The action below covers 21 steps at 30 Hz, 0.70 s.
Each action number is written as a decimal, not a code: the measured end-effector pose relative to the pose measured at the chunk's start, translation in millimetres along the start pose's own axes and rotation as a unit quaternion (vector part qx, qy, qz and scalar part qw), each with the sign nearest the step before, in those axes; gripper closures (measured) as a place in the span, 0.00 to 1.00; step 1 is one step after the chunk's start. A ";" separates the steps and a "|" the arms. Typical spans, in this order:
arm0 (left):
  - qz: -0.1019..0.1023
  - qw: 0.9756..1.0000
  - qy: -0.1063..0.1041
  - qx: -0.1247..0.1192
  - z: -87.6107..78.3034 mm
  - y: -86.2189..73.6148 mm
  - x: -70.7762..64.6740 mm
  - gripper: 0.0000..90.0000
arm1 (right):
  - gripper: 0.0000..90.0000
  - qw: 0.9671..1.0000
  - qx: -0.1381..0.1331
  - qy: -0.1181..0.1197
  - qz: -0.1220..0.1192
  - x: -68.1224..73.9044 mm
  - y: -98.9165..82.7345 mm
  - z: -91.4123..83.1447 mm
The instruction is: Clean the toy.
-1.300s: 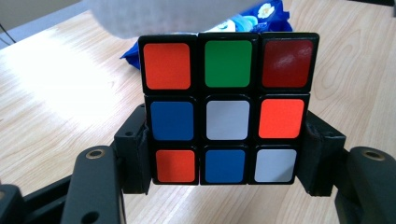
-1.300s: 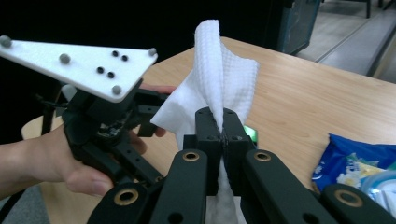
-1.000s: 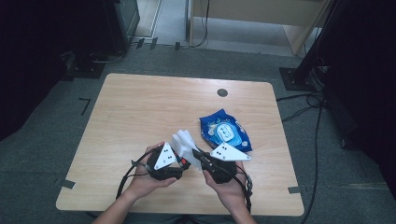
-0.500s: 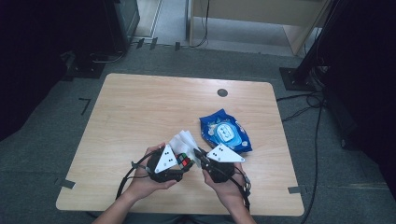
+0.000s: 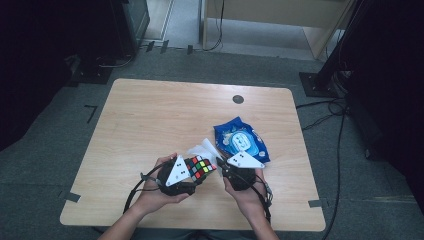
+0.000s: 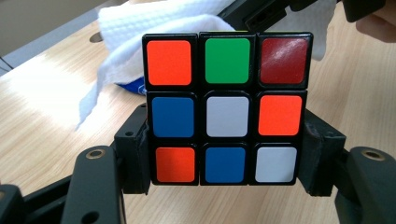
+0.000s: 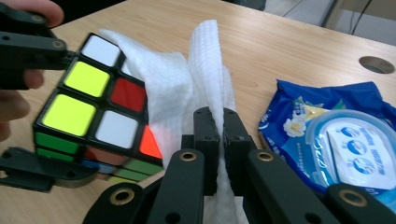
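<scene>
now left fingers [image 6: 224,182] clenched on cube [image 6: 226,109], right fingers [image 7: 222,140] pinching wipe [image 7: 205,70] against it

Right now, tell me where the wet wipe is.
The wet wipe is pinched in the right gripper, draped against the puzzle cube, left of the blue wipes pack.

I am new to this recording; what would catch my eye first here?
The colourful puzzle cube, clamped in the left gripper near the table's front edge. Against it lies a white wet wipe, pinched in the right gripper; the blue wipes pack lies just behind.
</scene>
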<state>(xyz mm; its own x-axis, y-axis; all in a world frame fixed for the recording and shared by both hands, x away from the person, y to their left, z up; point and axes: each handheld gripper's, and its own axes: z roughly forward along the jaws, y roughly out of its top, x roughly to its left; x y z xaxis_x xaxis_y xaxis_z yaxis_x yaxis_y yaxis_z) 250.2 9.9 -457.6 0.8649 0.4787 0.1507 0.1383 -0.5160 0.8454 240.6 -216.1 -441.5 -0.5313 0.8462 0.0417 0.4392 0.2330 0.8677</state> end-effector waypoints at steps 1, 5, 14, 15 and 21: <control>-0.001 1.000 0.001 0.001 0.4 -0.6 0.5 0.38 | 0.98 1.000 -0.002 -0.001 0.003 -1.3 0.1 -0.8; -0.003 1.000 0.006 0.010 2.3 -3.0 2.7 0.38 | 0.98 1.000 -0.018 0.002 0.007 -1.3 5.6 -10.3; 0.001 1.000 0.008 0.022 6.8 -5.6 2.0 0.38 | 0.98 0.996 -0.072 0.054 0.001 21.4 26.0 -35.9; 0.001 1.000 0.006 0.019 6.4 -5.1 1.4 0.38 | 0.98 0.995 -0.074 0.061 0.000 23.9 26.5 -36.0; 0.006 1.000 0.000 0.003 3.6 -2.6 -2.4 0.38 | 0.98 0.995 -0.065 0.072 -0.007 32.6 21.8 -27.9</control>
<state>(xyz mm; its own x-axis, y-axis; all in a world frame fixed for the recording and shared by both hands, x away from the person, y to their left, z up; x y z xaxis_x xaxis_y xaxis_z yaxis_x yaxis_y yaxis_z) 249.5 7.4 -462.0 0.8669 0.4721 0.1600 0.1308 -0.5252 0.8408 212.6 -196.8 -407.4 -0.6394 0.7634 0.0915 0.3391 0.1732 0.9247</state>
